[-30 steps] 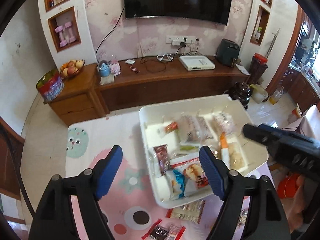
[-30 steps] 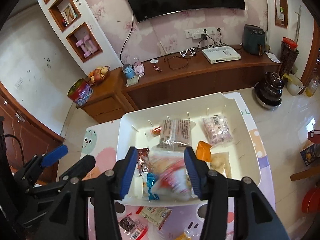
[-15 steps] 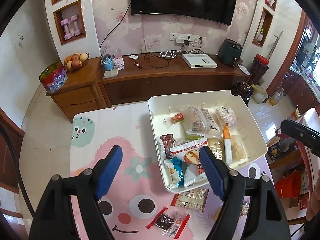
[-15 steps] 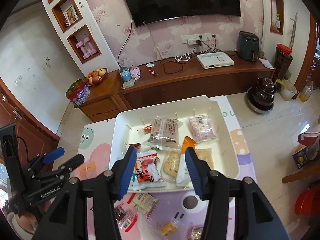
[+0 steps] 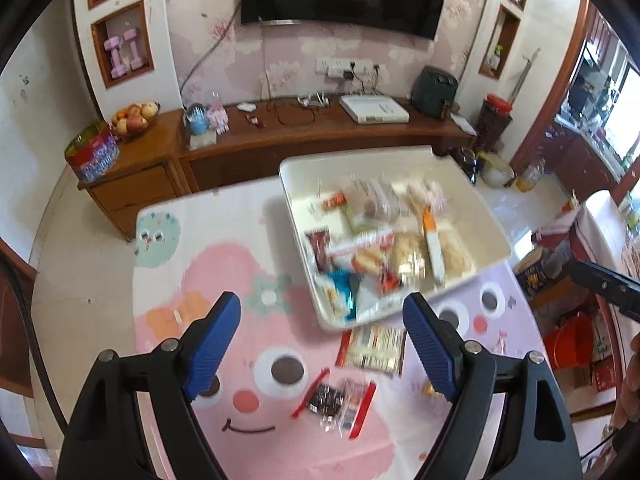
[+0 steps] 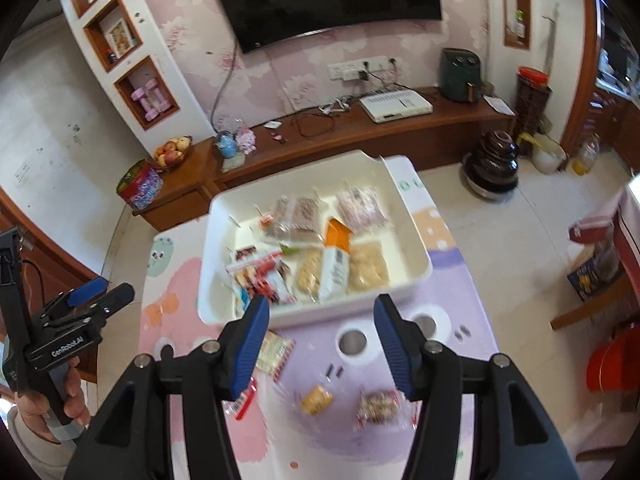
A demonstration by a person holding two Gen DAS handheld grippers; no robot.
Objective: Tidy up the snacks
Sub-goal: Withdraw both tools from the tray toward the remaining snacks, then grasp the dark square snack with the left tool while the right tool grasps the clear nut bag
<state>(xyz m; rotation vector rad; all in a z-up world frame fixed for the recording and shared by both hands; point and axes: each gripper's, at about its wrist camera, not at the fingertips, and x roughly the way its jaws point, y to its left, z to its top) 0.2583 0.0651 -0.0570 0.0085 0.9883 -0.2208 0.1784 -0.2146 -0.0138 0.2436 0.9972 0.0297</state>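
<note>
Left hand-held gripper [image 5: 322,322]: jaws spread, just widened, nothing between. Right hand-held gripper [image 6: 322,330]: jaws apart, just widened, empty. Loose snack packets [image 6: 378,404] lie near on the surface [image 5: 224,264]; white tray [image 6: 416,248] of snacks sits farther back.

One white tray [image 6: 416,276] sits on the far part of the desk [image 6: 460,360], holding roughly ten snack packets [image 6: 332,268]; blur prevents an exact count. Four loose packets [image 6: 376,404] lie on the desk near the tray. Two claws are visible: the left claw [image 5: 320,340] and the right claw [image 6: 322,344].
</note>
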